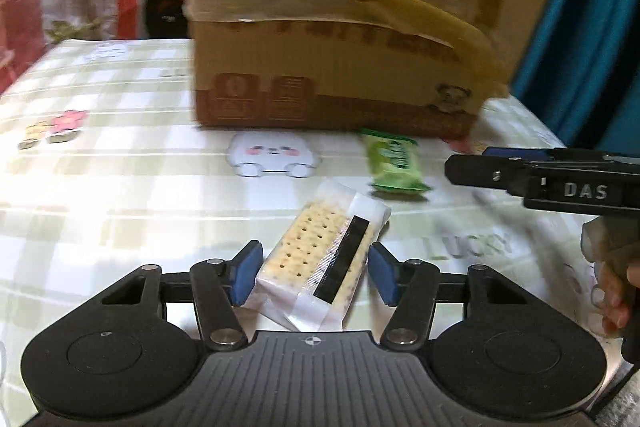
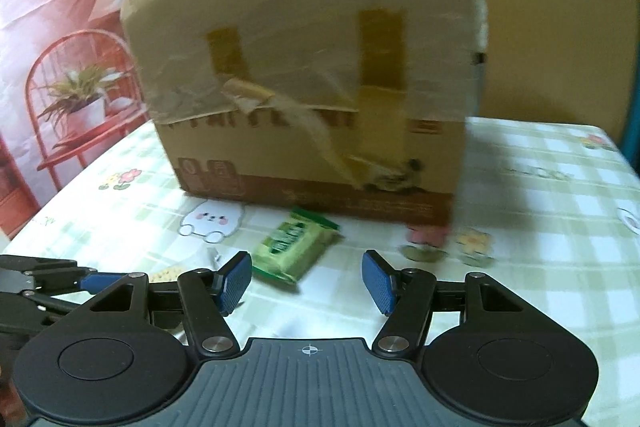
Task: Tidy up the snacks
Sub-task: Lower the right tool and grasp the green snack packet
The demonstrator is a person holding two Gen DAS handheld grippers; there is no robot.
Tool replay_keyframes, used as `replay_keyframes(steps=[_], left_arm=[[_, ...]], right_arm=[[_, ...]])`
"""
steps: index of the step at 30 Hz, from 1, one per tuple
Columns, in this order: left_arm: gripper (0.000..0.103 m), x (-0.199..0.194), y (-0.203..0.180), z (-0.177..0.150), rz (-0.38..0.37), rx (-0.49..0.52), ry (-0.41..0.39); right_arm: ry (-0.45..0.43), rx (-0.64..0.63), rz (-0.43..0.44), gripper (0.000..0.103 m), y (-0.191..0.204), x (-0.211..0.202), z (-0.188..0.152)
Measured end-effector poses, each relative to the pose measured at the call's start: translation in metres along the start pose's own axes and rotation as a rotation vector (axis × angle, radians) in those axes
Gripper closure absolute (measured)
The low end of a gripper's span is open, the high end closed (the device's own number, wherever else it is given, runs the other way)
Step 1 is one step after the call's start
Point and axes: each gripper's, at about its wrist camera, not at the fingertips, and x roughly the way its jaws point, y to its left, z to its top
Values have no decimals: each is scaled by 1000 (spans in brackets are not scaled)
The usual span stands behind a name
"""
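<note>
Table with a pale green checked cloth (image 1: 120, 107), printed with cartoon flowers and a white blushing car-like figure (image 1: 274, 155); the word "LUCKY" reads faintly on the cloth at right of the left wrist view. Red-and-white patterned bags with a plant print fill the upper left background of both views.

Cardboard box (image 1: 340, 39) sits centre-top of frame, brown tape strips and clear plastic across its flap; dark lettering under the flap edge is blurred, unreadable. A small cartoon logo is at its lower right corner.

Left gripper (image 1: 316, 273), jaws apart, straddles a clear-wrapped cracker pack (image 1: 320, 259) with a black strip on the wrapper; the blue pads sit just beside the pack, contact unclear. Pack lies on the cloth, lower centre of frame.

Green snack packet (image 1: 394, 163) lies near the box's bottom edge, its print too blurred to read.

Right gripper (image 2: 307, 283) is open, holding nothing, with the green packet (image 2: 296, 247) just ahead of its left pad. In the left wrist view its body at right edge reads "DAS".
</note>
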Motion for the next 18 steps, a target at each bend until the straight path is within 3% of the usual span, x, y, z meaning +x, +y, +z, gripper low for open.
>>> replay_keyframes(steps=[5,10,15,18], left_arm=[[44,-10,19,2,78,-55,-24],[43,-8,31,6,117,-80,-39],[43,-6,24,5,151,-36,-44],[43,-9,22,3,160,-27,-45]], right_arm=[[48,20,27,45,10,36,7],[84,29,-30,44,15,63,11],[71,-9,-97,45,23,74,13],[71,-48,-139,57,27,74,11]])
